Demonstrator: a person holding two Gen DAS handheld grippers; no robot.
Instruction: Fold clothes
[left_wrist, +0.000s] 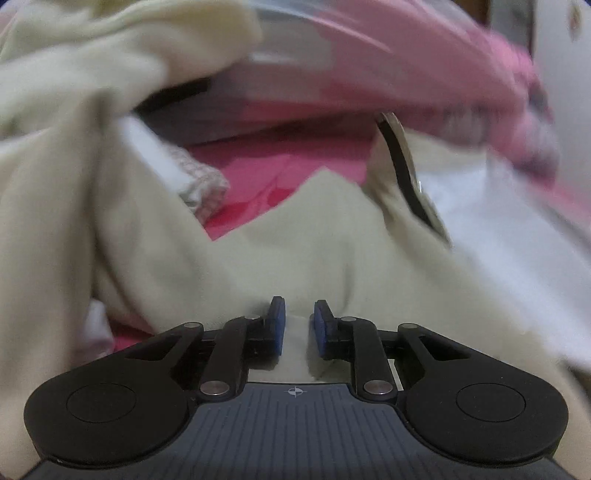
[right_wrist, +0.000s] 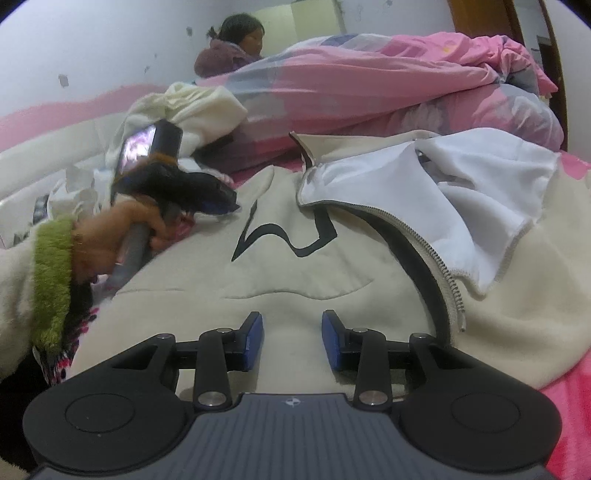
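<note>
While both tools gape — left tool (left_wrist: 298, 325) seemingly empty, right tool (right_wrist: 292, 338) gripping nothing — risks snagging jacket (right_wrist: 295, 280) zipper (right_wrist: 424, 243).

Left tongs (left_wrist: 298, 325): jaws narrowed to a small gap, blue pads (left_wrist: 279, 326) upright, a ridge of the cream jacket (left_wrist: 295, 243) between them; contact unclear. From the right wrist view the left hand (right_wrist: 127, 236) wraps the handle, low on the jacket's left edge, green fuzzy cuff (right_wrist: 51, 277) at the wrist. Right tongs (right_wrist: 292, 341): jaws apart, over the jacket's near hem.
</note>
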